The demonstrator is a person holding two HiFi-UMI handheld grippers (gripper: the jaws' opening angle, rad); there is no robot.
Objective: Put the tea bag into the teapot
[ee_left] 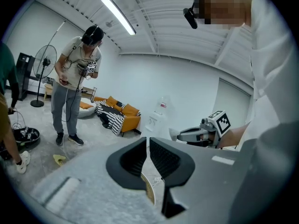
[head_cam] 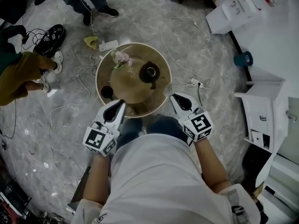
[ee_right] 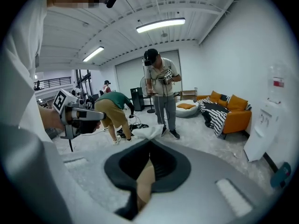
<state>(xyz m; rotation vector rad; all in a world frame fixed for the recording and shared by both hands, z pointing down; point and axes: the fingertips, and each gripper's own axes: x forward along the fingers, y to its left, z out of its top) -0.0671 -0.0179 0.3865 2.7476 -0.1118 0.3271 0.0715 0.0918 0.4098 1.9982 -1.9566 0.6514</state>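
Tea bag [ee_right: 148, 132] is not yet in the teapot [head_cam: 149, 72]; it is pinched at the very tips of the right hand-held gripper [head_cam: 172, 96], whose jaws are pressed together on it, and it hangs over the near right edge of the round bench [head_cam: 98, 76], near the pot but well short of it. Picking up looks done; what is left, as I judge it, is the carry across to the pot, the lowering through its mouth and the release.

The bag shows as a small, white, crumpled bit of paper poking out past the jaw tips; whether it has a string or label I cannot make out. The teapot is dark and stands about the middle of the bench on a browner round patch; from above I cannot tell whether its lid is on or off, which decides whether a further step is needed first.

The left hand-held gripper [head_cam: 120, 104] sits at the near left edge of the bench; its jaws are all but together, a thin slit between them and nothing in it.
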